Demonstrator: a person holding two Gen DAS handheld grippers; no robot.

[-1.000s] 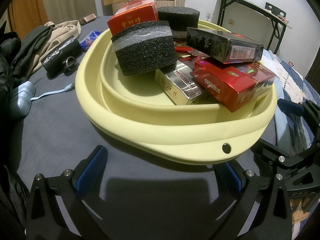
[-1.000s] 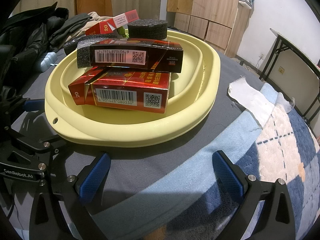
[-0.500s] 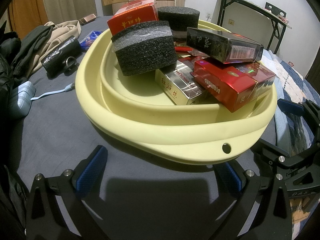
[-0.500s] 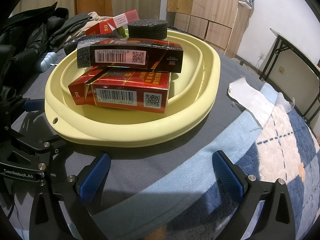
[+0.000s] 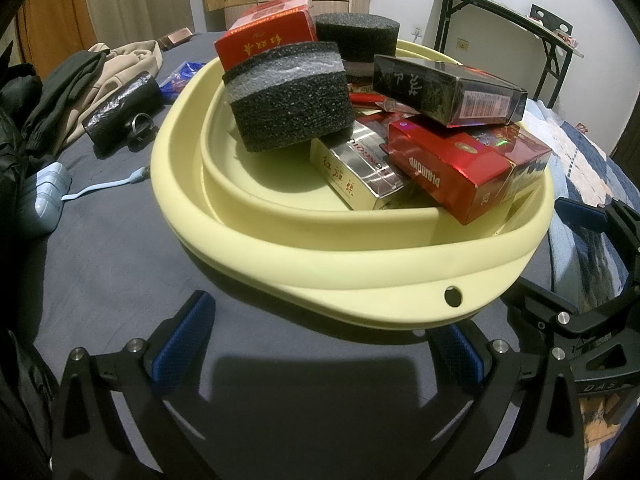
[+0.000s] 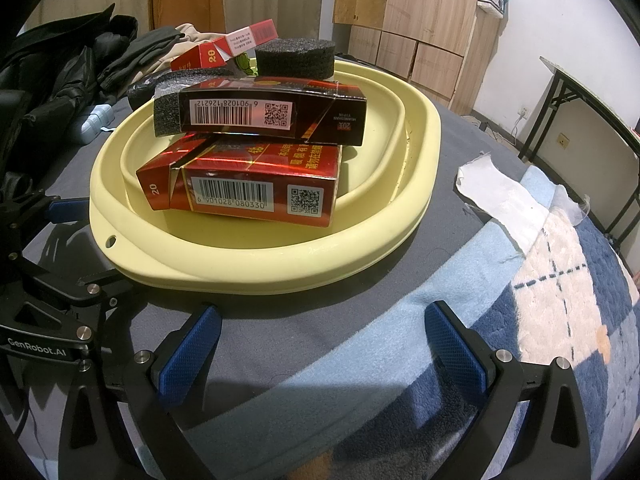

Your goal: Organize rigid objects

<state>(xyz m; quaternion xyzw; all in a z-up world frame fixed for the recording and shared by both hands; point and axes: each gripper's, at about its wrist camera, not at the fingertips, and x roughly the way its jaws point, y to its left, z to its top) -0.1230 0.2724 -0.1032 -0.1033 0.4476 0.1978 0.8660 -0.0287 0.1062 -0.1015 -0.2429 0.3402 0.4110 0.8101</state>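
A pale yellow basin [image 5: 360, 276] [image 6: 280, 268] sits on a grey bed cover and holds the sorted items. In it are two black foam blocks [image 5: 290, 100] [image 6: 294, 58], a dark box [image 5: 448, 92] [image 6: 272, 114] lying on a red box [image 5: 460, 164] [image 6: 256, 184], a silver-and-cream box [image 5: 352, 168] and another red box [image 5: 264, 32] at the back. My left gripper [image 5: 320, 344] is open just in front of the basin rim, holding nothing. My right gripper [image 6: 320, 340] is open too, near the rim on the other side, and empty.
Dark and beige clothes [image 5: 72, 92] are piled at the left with a black pouch [image 5: 120, 112] and a light blue device with a cable [image 5: 44, 196]. A white cloth [image 6: 504, 196] lies on the blue checked blanket [image 6: 560, 320]. A black-legged folding table [image 5: 500, 28] and wooden cabinets [image 6: 424, 20] stand behind.
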